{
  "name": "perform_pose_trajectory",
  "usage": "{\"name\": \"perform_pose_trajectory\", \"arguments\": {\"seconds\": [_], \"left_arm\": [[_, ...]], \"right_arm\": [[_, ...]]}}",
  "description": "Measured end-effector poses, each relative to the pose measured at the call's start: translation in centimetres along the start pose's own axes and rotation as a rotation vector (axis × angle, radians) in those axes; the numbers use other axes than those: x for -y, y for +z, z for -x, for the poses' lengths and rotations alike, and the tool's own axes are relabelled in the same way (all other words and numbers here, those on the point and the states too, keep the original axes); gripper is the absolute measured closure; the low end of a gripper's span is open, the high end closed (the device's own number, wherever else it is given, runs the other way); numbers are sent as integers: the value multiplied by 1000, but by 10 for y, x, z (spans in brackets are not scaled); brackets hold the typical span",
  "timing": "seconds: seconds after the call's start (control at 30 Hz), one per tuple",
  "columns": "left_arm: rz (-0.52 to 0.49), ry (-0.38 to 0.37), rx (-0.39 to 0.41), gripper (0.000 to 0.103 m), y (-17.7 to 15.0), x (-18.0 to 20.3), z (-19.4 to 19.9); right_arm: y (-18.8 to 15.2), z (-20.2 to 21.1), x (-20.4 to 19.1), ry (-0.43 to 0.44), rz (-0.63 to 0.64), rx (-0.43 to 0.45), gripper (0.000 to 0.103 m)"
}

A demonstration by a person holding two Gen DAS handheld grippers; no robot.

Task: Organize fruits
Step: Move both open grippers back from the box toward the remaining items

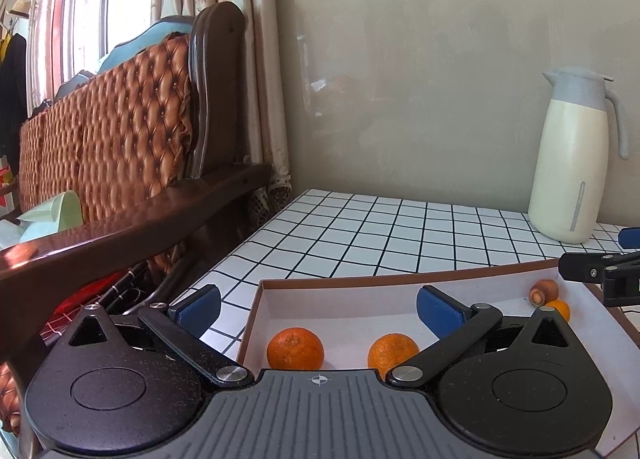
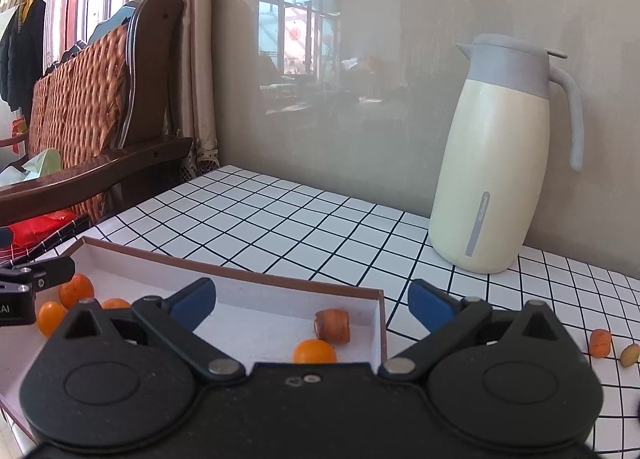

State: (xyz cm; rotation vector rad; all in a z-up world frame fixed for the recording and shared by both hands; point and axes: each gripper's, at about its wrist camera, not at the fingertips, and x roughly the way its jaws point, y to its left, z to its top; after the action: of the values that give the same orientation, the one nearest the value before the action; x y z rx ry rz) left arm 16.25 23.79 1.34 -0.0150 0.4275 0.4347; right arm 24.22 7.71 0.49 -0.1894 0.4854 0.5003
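A shallow white box with a brown rim [image 1: 360,279] [image 2: 280,283] sits on the tiled table. In the left wrist view it holds two mandarins [image 1: 295,348] [image 1: 392,353], a carrot chunk [image 1: 544,291] and a small orange fruit [image 1: 560,309]. My left gripper [image 1: 318,309] is open and empty above the box's left end. My right gripper [image 2: 312,305] is open and empty over the box's right end, above a carrot chunk [image 2: 333,325] and a small orange fruit [image 2: 315,352]. Further mandarins [image 2: 76,290] lie at the left. A carrot piece [image 2: 601,343] and a yellowish piece [image 2: 631,355] lie on the table outside the box.
A cream thermos jug with grey lid [image 1: 572,159] [image 2: 500,163] stands at the back by the wall. A wooden sofa with brown cushions [image 1: 120,147] borders the table's left side. The table has a white grid-tile top [image 1: 360,235].
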Motion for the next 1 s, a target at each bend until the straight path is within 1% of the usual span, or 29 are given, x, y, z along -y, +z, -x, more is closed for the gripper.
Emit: {"name": "perform_pose_trajectory", "arguments": {"seconds": [0.2, 0.37, 0.43, 0.5, 0.53, 0.7, 0.87, 1.0], "left_arm": [[-4, -33, 48, 0, 4, 21, 18], [-33, -76, 39, 0, 5, 47, 20], [-43, -93, 43, 0, 6, 59, 21], [-48, -113, 47, 0, 8, 72, 22], [-48, -124, 53, 0, 9, 78, 23], [-80, -191, 54, 0, 9, 119, 28], [-116, -254, 60, 0, 6, 163, 35], [-141, -306, 57, 0, 4, 199, 40]], "right_arm": [[-3, 19, 3, 7, 21, 27, 6], [-9, 27, 18, -37, 27, 27, 6], [-10, 29, 28, -48, 8, 15, 6], [-12, 32, 40, -30, -26, 3, 6], [-14, 35, 45, -36, -35, 6, 6], [-25, 50, 72, -113, -14, 15, 6], [-35, 65, 114, -183, -56, 8, 6], [-47, 74, 144, -262, -67, -12, 6]]}}
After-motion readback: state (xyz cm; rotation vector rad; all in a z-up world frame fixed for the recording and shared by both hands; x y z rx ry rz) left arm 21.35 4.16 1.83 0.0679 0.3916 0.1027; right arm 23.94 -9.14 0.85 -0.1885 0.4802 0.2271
